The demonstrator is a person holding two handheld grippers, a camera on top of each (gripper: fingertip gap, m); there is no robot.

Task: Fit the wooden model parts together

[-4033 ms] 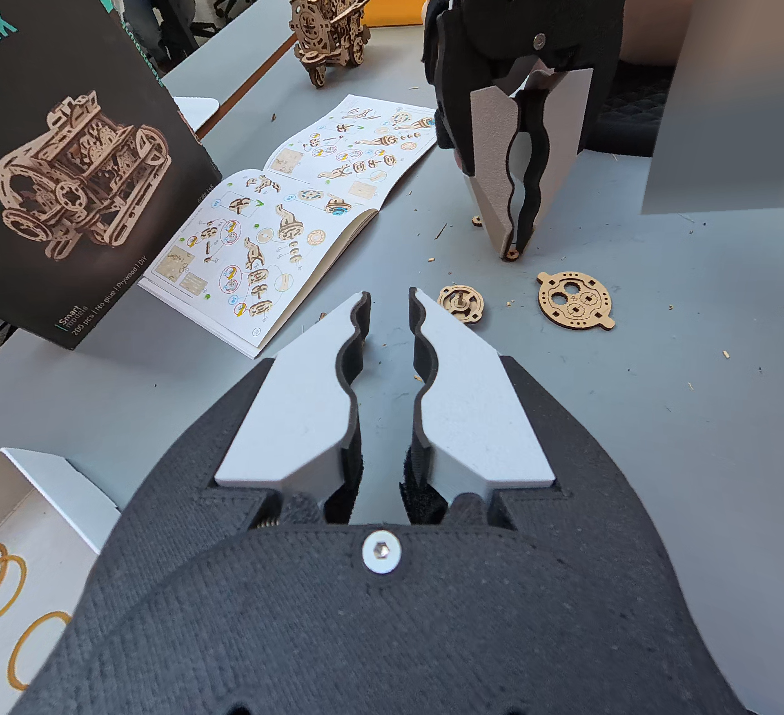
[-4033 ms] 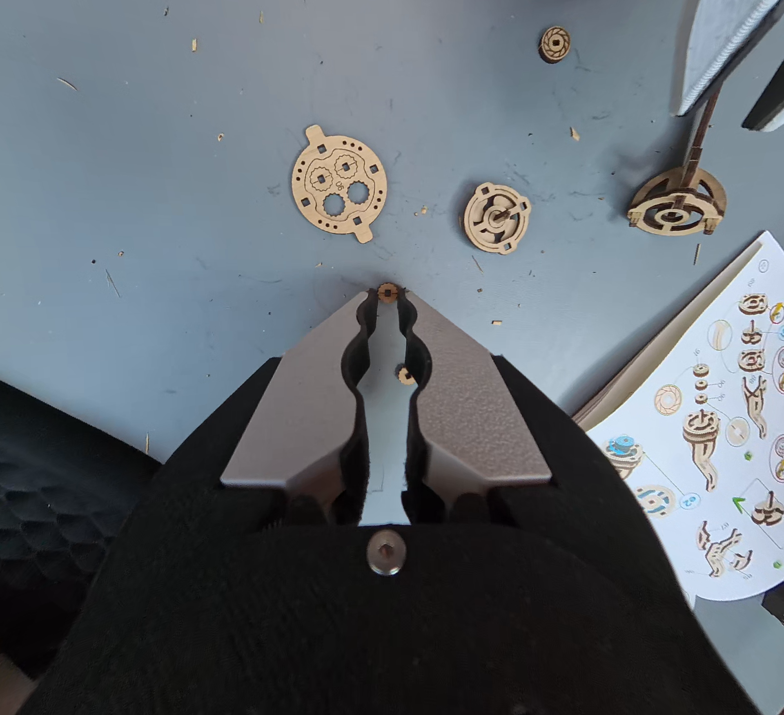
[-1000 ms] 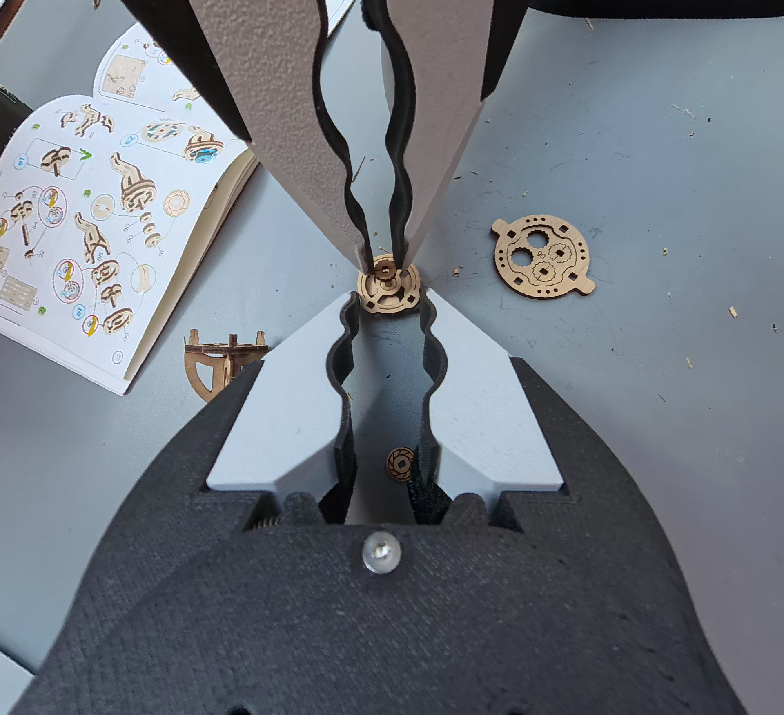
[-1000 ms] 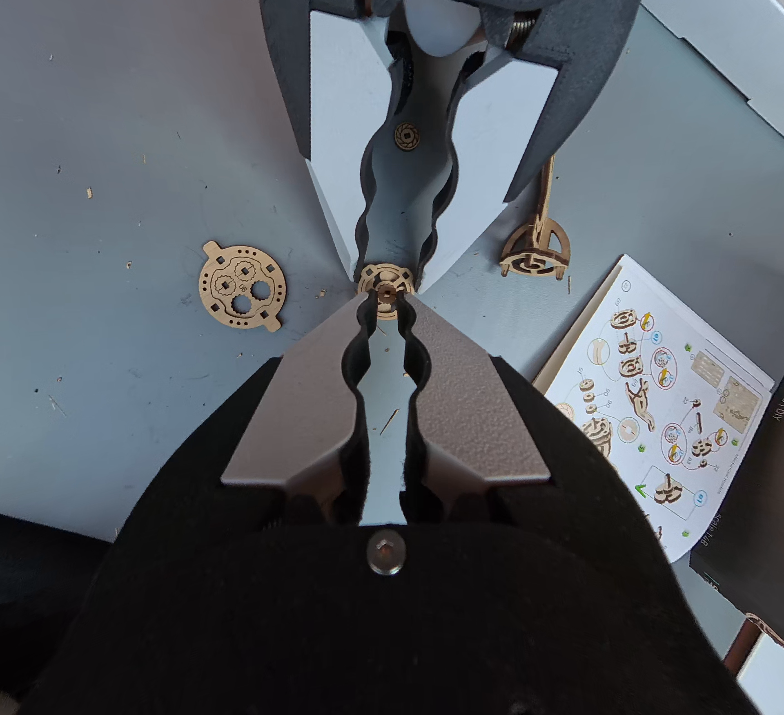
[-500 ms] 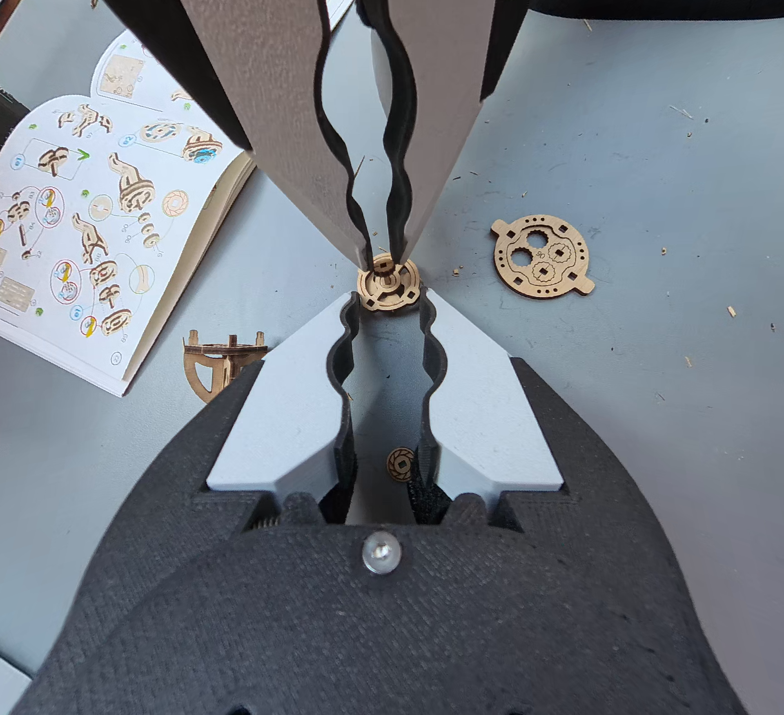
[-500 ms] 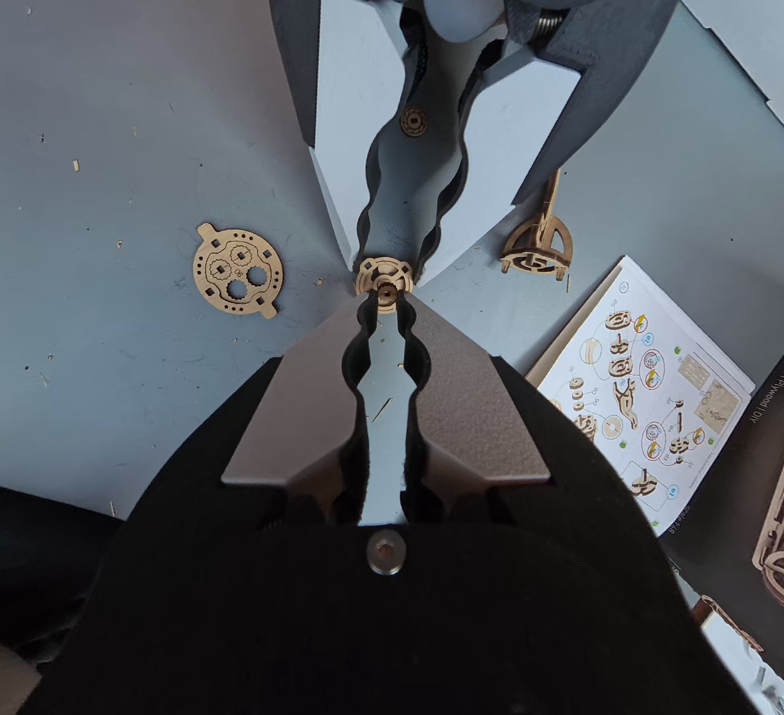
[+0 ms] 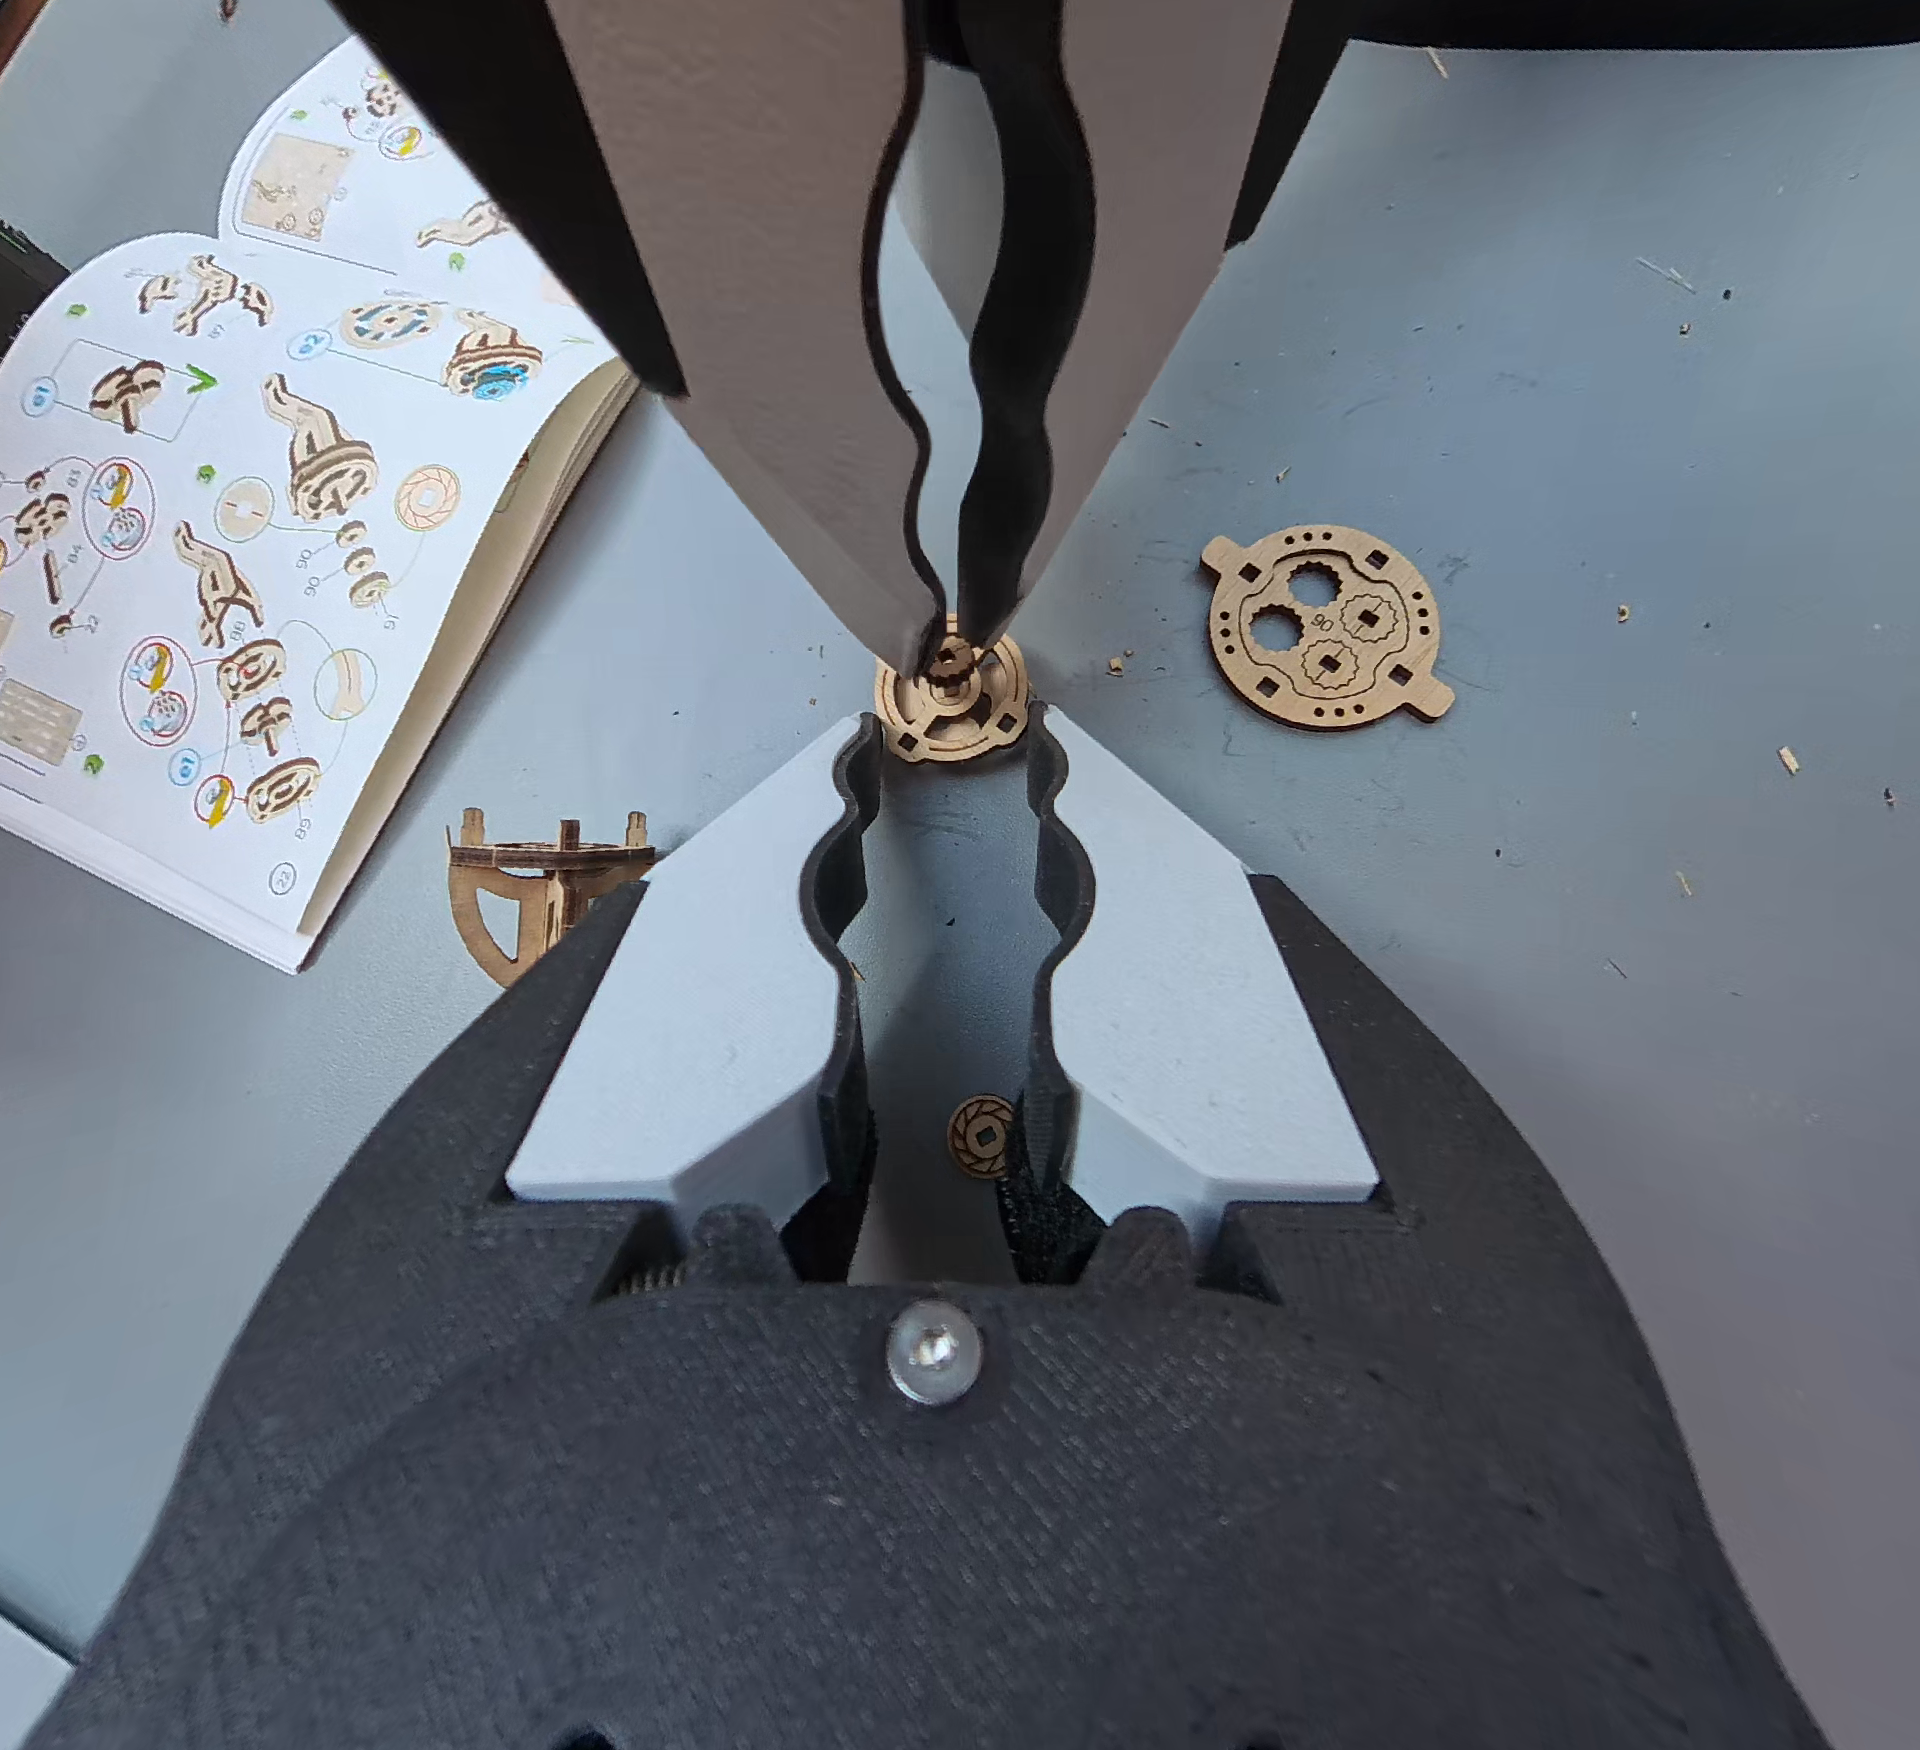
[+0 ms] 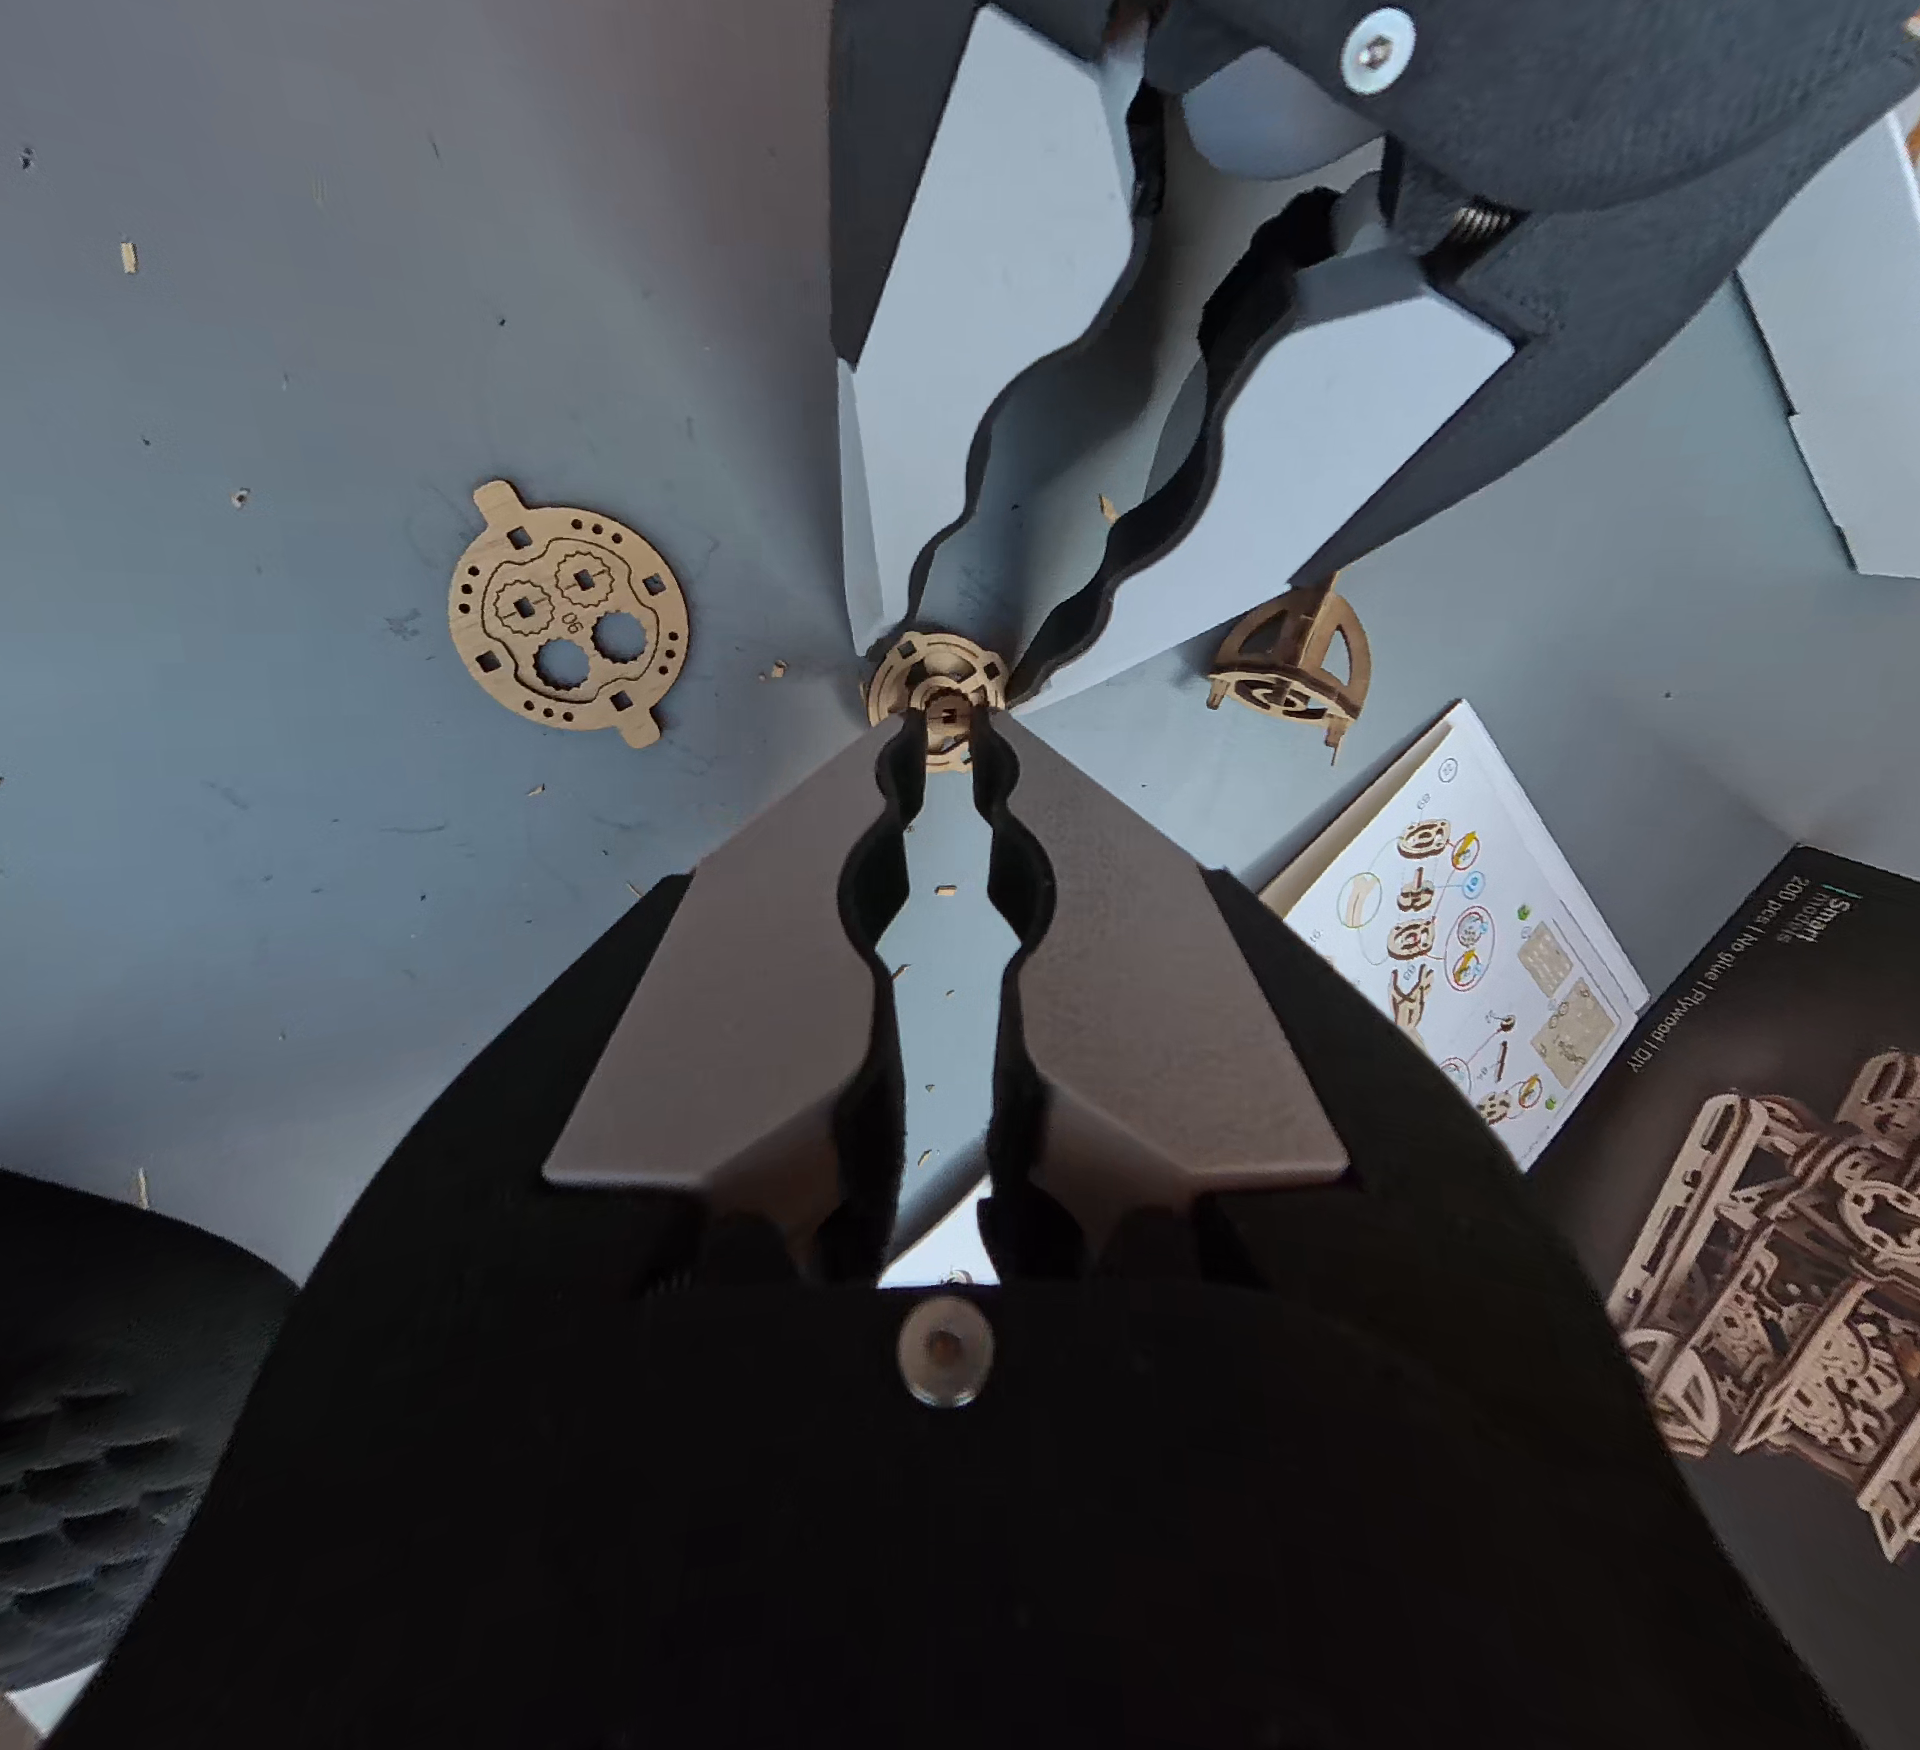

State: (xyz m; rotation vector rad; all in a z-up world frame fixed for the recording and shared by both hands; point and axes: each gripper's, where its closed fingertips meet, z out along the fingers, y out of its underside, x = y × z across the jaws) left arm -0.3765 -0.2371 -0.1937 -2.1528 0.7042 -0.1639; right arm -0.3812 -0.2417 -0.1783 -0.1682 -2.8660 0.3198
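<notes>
Fingers (image 7: 1049,744) around pale slotted disc (image 7: 951,703)

Each camera sits behind its own two fingers and looks steeply down at the grey table (image 7: 1558,350), from close above it. The two views face each other: the left wrist view sees the right gripper (image 7: 951,646) coming in from the top edge, and the right wrist view sees the left gripper (image 8: 940,661) the same way. Both share the round wooden disc (image 7: 951,698) at centre, the flat holed plate (image 7: 1322,625), the open booklet (image 7: 260,495) and the small wooden stand (image 8: 1288,661).
</notes>
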